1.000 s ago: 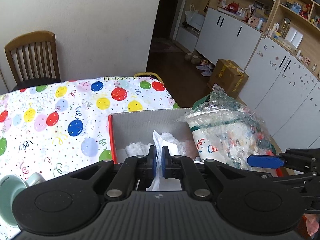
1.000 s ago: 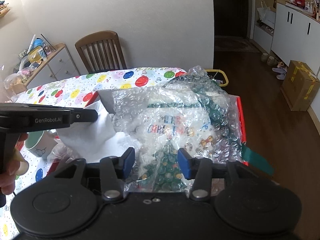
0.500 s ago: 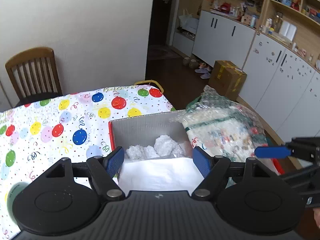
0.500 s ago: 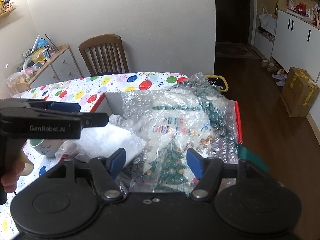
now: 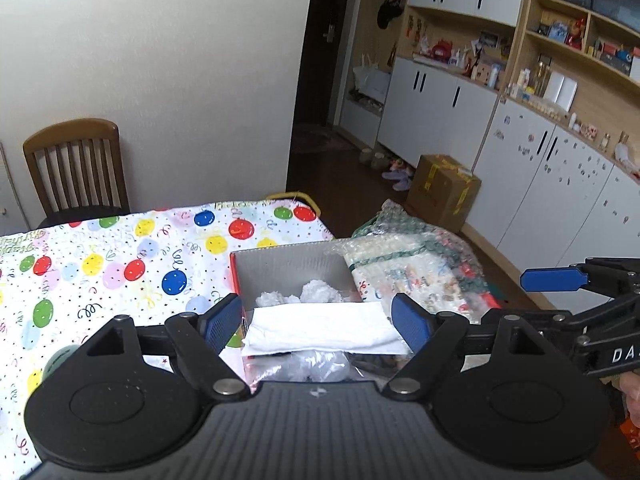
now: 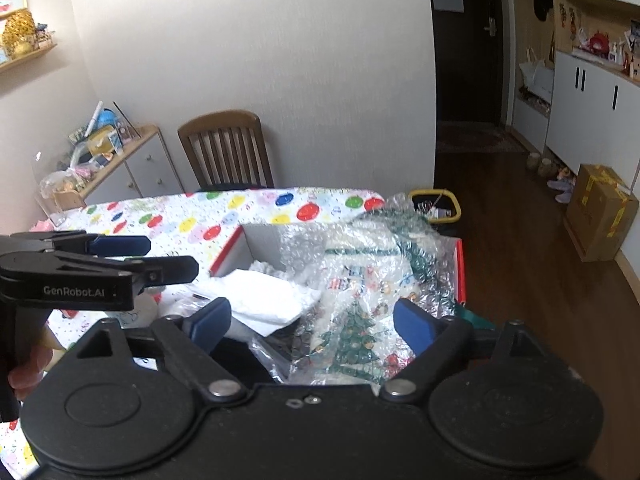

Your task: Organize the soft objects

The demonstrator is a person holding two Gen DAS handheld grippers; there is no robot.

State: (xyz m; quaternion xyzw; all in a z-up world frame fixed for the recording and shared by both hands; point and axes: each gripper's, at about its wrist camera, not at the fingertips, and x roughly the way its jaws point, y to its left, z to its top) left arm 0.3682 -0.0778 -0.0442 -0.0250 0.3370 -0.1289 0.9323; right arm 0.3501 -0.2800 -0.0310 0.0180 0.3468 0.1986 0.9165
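Note:
A folded white cloth (image 5: pixel 320 330) lies flat across the near end of a red box with a grey inside wall (image 5: pixel 288 266). Behind it are white cotton tufts (image 5: pixel 304 294). My left gripper (image 5: pixel 316 322) hovers above the cloth with its jaws opening and the pads clear of it. Christmas-print bubble wrap (image 6: pixel 360 280) fills the box's right side. My right gripper (image 6: pixel 312 324) is above the wrap, its jaws opening with nothing pressed between them. The cloth (image 6: pixel 264 296) and the left gripper (image 6: pixel 168 257) also show in the right wrist view.
The box sits at the right end of a table with a balloon-print cover (image 5: pixel 120 264). A mug (image 6: pixel 140 308) stands left of the box. A wooden chair (image 5: pixel 76 168) is at the far side, and a cardboard carton (image 5: pixel 444 192) and a yellow bin (image 6: pixel 436 204) are on the floor.
The left gripper was shut on the white cloth and has let it go; the cloth now lies flat. Both pairs of jaws have spread wide, and both grippers have risen and drawn back.

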